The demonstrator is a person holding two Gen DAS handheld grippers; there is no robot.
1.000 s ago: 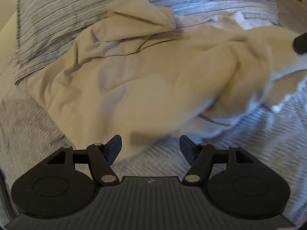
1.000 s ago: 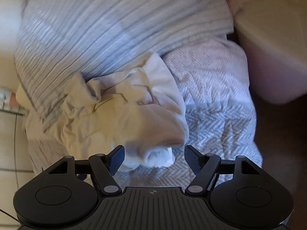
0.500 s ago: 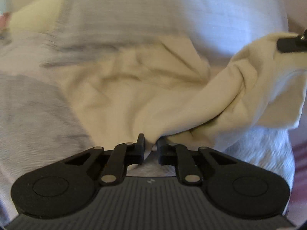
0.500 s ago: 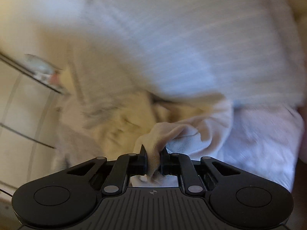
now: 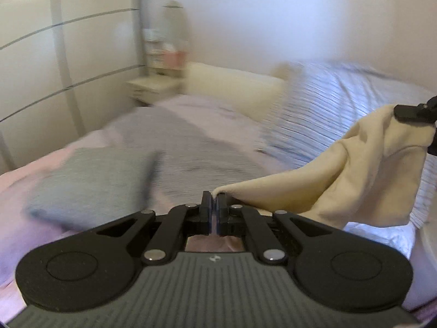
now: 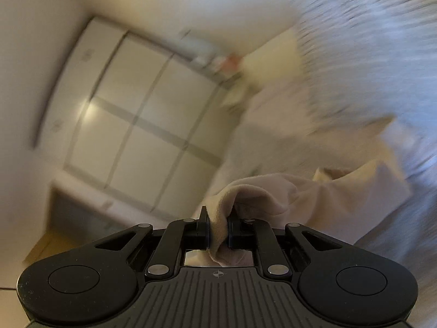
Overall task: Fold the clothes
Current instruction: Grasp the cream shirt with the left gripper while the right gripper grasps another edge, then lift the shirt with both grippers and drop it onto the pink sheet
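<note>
2 grippers grip 1 cream garment (image 5: 363, 180): left gripper (image 5: 214, 195) pinched fully closed on a thin edge, right gripper (image 6: 217, 216) clamped on a thick bunched fold.

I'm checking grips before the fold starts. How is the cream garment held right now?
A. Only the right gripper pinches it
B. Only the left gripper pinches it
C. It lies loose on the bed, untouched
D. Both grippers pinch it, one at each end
D: the left gripper is shut on one edge of the cream garment, and the right gripper clamps a bunched fold of it.
</note>
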